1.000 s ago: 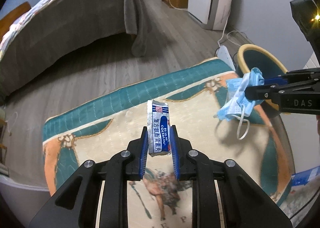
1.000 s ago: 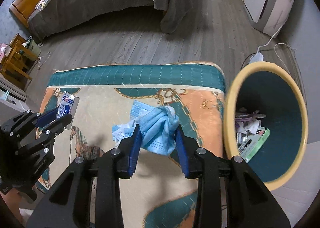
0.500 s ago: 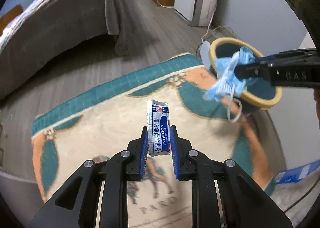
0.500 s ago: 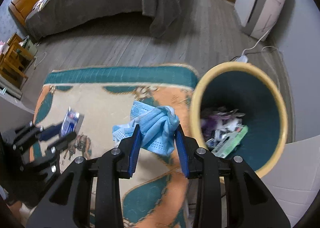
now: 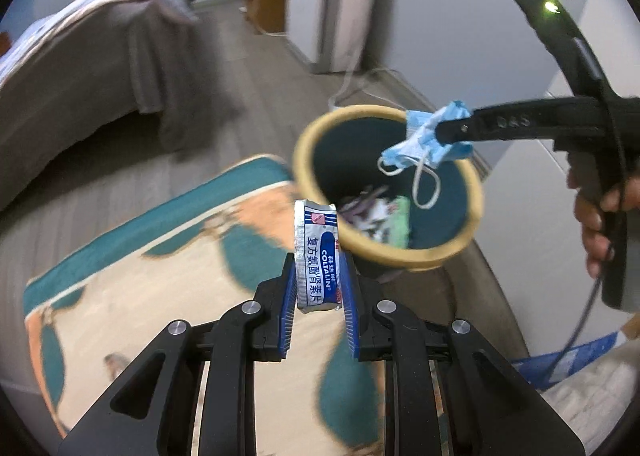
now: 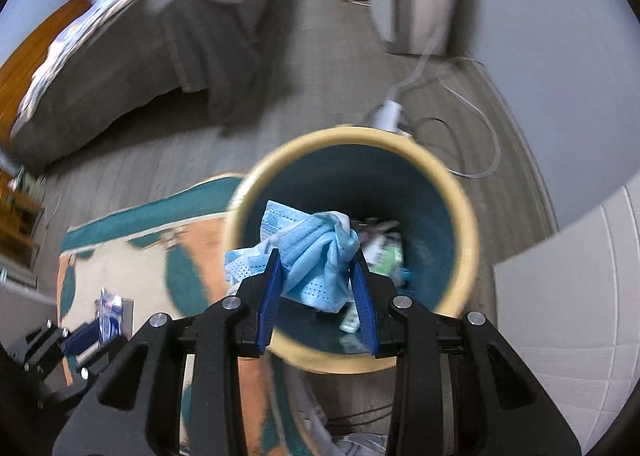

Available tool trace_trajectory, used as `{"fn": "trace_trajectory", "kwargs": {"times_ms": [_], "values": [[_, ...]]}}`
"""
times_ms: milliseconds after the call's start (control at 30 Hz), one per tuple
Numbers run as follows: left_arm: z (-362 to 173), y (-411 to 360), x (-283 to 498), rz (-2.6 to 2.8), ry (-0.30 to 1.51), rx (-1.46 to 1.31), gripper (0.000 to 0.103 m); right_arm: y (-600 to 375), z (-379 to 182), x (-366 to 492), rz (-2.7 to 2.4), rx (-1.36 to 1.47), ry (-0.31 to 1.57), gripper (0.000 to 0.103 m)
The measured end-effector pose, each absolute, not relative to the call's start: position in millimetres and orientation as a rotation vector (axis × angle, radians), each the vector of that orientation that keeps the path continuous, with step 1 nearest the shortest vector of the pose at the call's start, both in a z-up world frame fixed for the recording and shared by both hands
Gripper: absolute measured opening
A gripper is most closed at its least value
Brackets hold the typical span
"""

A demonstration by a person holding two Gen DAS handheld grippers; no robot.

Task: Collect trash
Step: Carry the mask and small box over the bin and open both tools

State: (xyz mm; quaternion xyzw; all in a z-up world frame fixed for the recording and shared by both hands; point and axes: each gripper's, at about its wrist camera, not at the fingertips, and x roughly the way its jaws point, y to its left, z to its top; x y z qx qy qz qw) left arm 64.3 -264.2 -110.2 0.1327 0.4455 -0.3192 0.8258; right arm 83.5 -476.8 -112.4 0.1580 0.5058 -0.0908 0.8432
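My left gripper (image 5: pixel 318 288) is shut on a blue and white medicine packet (image 5: pixel 317 256) and holds it above the rug, just left of the bin. My right gripper (image 6: pixel 316 292) is shut on a crumpled blue face mask (image 6: pixel 312 256) and holds it over the open mouth of the yellow-rimmed teal bin (image 6: pixel 460 211). In the left wrist view the mask (image 5: pixel 424 137) hangs from the right gripper (image 5: pixel 440 131) above the bin (image 5: pixel 316 135), its ear loops dangling. Trash lies at the bin's bottom. The packet also shows in the right wrist view (image 6: pixel 110 312).
A teal, cream and orange rug (image 5: pixel 132 288) lies on the grey wood floor. A bed with a grey cover (image 5: pixel 80 71) stands at the left. A white appliance (image 5: pixel 332 3) with a cable stands behind the bin. A white cabinet (image 6: pixel 568 296) is at the right.
Both grippers have moved right toward the bin. The mask has gone from above the rug to above the bin's mouth. The packet has come close to the bin's rim.
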Motion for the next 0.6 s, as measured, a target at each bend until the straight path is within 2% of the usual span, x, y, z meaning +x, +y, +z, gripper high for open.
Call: {"fn": "trace_trajectory", "kwargs": {"times_ms": [233, 600], "values": [[-122, -324, 60, -0.778, 0.967, 0.37, 0.022, -508, -129, 79, -0.273, 0.377, 1.092, 0.034], [-134, -353, 102, -0.75, 1.001, 0.375, 0.022, -508, -131, 85, -0.331, 0.315, 1.049, 0.034]]}}
